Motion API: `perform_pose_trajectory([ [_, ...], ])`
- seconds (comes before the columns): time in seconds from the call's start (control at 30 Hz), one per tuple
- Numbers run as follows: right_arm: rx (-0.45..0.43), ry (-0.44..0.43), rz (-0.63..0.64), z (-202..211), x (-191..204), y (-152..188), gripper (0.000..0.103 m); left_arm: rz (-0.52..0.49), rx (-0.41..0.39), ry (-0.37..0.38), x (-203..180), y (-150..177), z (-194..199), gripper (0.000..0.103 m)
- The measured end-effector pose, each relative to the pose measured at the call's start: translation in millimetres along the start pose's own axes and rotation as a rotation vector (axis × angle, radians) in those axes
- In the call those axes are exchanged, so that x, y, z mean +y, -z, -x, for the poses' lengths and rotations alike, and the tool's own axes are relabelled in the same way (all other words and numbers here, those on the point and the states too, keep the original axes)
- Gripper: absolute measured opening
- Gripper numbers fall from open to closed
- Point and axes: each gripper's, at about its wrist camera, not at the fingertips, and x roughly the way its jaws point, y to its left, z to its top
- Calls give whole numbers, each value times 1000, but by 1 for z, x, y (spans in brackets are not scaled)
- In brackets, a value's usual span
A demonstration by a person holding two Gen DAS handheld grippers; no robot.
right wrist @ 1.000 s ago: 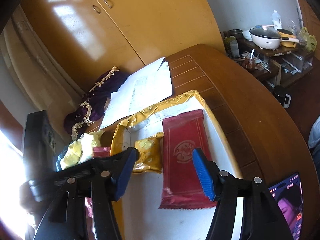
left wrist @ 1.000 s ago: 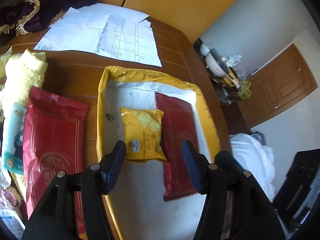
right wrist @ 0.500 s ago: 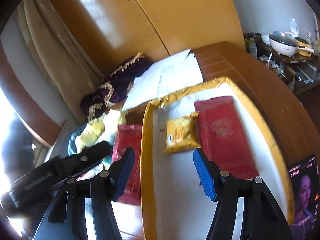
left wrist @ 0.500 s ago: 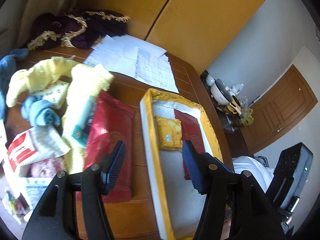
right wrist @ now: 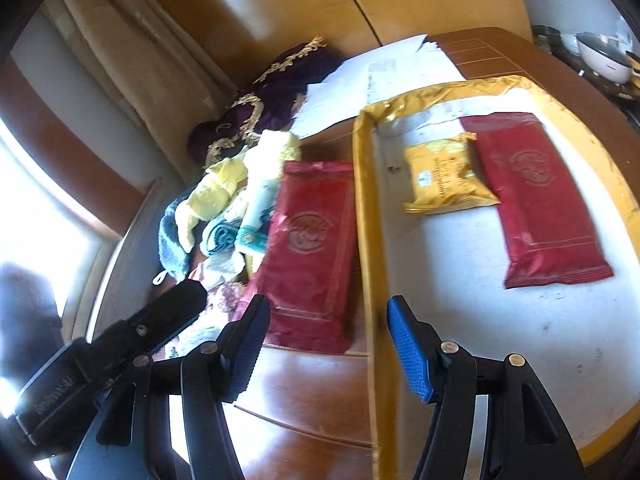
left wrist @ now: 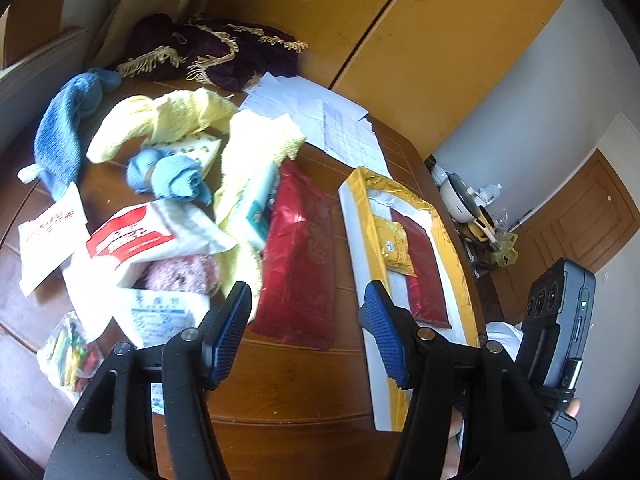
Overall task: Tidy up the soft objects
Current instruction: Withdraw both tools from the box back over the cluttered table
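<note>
Both tools gape wide and empty, the left tool above the flat red foil packet beside the yellow-rimmed white tray mid-desk, seemingly the next pick, needing descent and closing.

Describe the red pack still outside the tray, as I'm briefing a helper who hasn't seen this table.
Find the yellow-rimmed tray on the wooden table. Just outside its left wall lies a long red pack, its far edge against the heap of towels. Its twin lies inside the tray beside a small yellow pack; this one lies on bare wood.
</note>
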Motion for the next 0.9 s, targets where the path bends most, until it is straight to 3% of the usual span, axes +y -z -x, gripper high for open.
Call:
perform_pose_trajectory([
  [0.53, -11, -14, -11, -5, 10, -4, 65, 29, -23, -64, 27, 9, 7, 58],
  [0.67, -60, 21, 3, 9, 15, -2, 65, 13, -35, -80, 27, 11, 11, 58],
  [0.8, -111, -5, 39, 26, 26, -2, 65, -11, -48, -113, 28, 15, 15, 58],
  [0.9, -103, -38, 58, 28, 33, -2, 65, -20, -56, -141, 31, 19, 18, 58],
])
